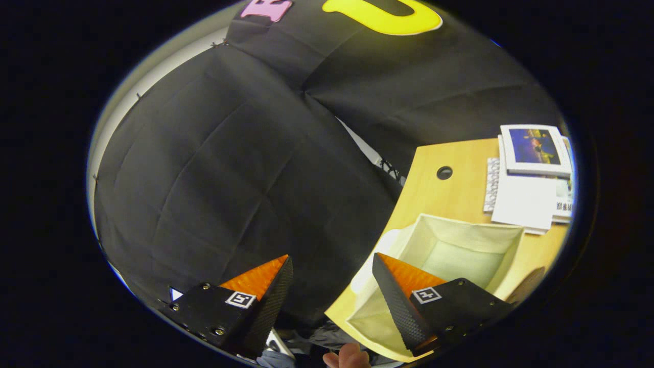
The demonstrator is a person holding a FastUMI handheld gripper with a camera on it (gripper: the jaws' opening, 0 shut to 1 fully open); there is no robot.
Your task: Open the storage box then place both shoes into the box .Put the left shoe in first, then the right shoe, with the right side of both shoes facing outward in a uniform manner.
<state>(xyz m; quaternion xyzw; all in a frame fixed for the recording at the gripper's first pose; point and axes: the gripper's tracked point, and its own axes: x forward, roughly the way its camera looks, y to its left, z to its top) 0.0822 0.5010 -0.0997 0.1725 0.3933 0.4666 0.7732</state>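
A cream fabric storage box [460, 255] stands open on the wooden table [449, 199], its inside bare as far as I can see. My gripper [332, 266] is open with nothing between its fingers, tilted and held above the table's near corner. One finger [403, 301] hangs over the box's near rim; the other finger [265, 301] is out past the table edge, in front of the black cloth wall.
A stack of books and papers [531, 174] lies on the table beyond the box, next to a round cable hole [444, 172]. A person's fingertips [347, 357] show just below the gripper. A brown object [526, 286] peeks out beside the box.
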